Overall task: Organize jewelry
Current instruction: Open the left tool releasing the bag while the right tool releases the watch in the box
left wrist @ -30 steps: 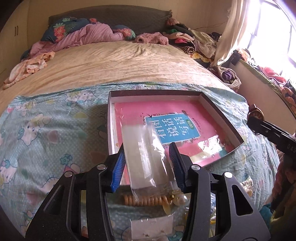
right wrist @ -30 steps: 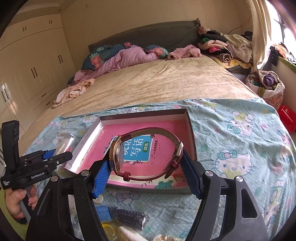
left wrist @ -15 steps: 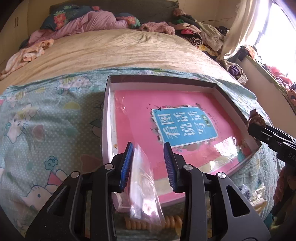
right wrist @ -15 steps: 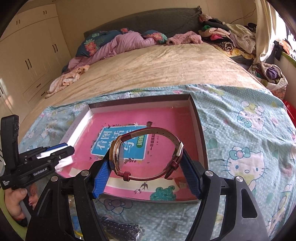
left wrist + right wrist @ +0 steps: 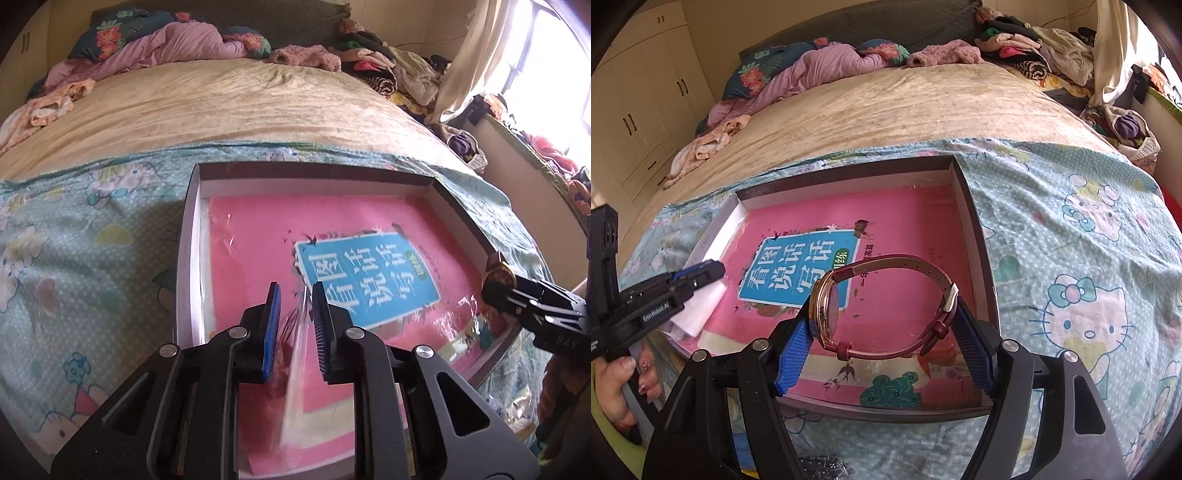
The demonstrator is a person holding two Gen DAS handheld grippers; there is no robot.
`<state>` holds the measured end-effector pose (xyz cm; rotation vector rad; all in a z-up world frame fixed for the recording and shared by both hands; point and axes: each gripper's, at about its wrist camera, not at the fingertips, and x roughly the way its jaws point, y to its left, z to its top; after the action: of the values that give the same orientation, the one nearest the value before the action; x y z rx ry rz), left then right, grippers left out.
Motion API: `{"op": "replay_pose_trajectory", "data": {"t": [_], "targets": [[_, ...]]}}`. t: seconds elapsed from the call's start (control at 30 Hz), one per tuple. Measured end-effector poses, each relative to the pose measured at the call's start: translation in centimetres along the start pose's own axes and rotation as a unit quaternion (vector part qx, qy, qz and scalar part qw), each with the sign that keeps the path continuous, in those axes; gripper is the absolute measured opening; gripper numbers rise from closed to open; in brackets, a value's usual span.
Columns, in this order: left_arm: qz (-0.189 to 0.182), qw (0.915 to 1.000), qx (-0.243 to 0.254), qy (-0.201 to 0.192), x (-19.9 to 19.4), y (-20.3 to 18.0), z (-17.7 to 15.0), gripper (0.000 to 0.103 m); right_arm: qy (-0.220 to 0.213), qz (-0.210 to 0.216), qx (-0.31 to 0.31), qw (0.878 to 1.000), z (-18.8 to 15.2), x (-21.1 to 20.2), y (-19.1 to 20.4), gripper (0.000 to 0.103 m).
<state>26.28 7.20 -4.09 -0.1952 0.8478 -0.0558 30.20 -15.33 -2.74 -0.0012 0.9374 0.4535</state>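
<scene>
Bedroom setting: I see a wide bed (image 5: 229,107) under a tan cover, with crumpled pink bedding and floral pillows (image 5: 798,70) at its head edge and a heap of clothes (image 5: 1027,48) at the far right corner. White wardrobe doors (image 5: 646,103) stand along the left wall in the right wrist view. A pale blue cartoon-print sheet (image 5: 1082,266) covers the near end of the bed.

On that sheet lies a shallow open box (image 5: 188,266) with white inner walls. A pink book (image 5: 258,251) with a blue title panel fills most of its floor.

My left gripper (image 5: 295,321) is over the box's near left corner. Its blue pads are clenched close on a clear plastic bag (image 5: 295,369), which hangs down between them over the book; the bag is blurred and I cannot make out its contents. From the right wrist view the same bag (image 5: 698,306) shows as a whitish sheet at the box's left edge, with the hand (image 5: 613,384) gripping the tool handle below it.

My right gripper (image 5: 882,339) is over the box's near edge, toward its right corner. It grasps a wristwatch (image 5: 886,302) across its loop: the gold case presses one pad, the buckled dark red strap the other. The watch is clear of the book.
</scene>
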Motion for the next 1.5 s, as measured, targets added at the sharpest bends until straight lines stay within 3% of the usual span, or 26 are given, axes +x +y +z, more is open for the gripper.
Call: {"op": "replay_pose_trajectory", "data": {"t": [0.27,0.4,0.67,0.8,0.87,0.93,1.13,1.5], "targets": [[-0.001,1.0,0.005,-0.006,-0.1,0.0,0.9,0.011,0.017,0.003,-0.003,1.0,-0.4,0.8,0.3,0.072],[0.001,1.0,0.0,-0.005,-0.6,0.7,1.3,0.011,0.005,0.006,0.004,1.0,-0.5,0.0,0.3,0.086],[0.005,0.9998,-0.007,-0.015,-2.4,1.4,1.5,0.012,-0.023,0.03,0.04,0.998,-1.1,-3.1,-0.6,0.093],[0.009,0.9997,-0.009,-0.019,-3.5,1.3,1.3,0.033,-0.04,0.035,0.052,0.997,-1.8,-4.9,-0.8,0.097],[0.01,0.9996,-0.007,-0.025,-4.4,1.1,1.0,0.036,-0.049,0.035,0.058,0.996,-2.2,-5.9,-1.0,0.098],[0.013,0.9995,-0.007,-0.027,-5.1,0.9,0.8,0.054,-0.056,0.033,0.061,0.996,-2.6,-6.7,-0.9,0.098],[0.019,0.9988,-0.01,-0.044,-7.8,0.2,0.0,0.092,-0.069,0.032,0.059,0.995,-3.4,-8.6,-0.8,0.098],[0.011,0.9971,-0.008,-0.075,-12.2,-1.1,-0.8,0.093,-0.094,0.048,0.053,0.993,-3.9,-12.3,0.1,0.098]]}}
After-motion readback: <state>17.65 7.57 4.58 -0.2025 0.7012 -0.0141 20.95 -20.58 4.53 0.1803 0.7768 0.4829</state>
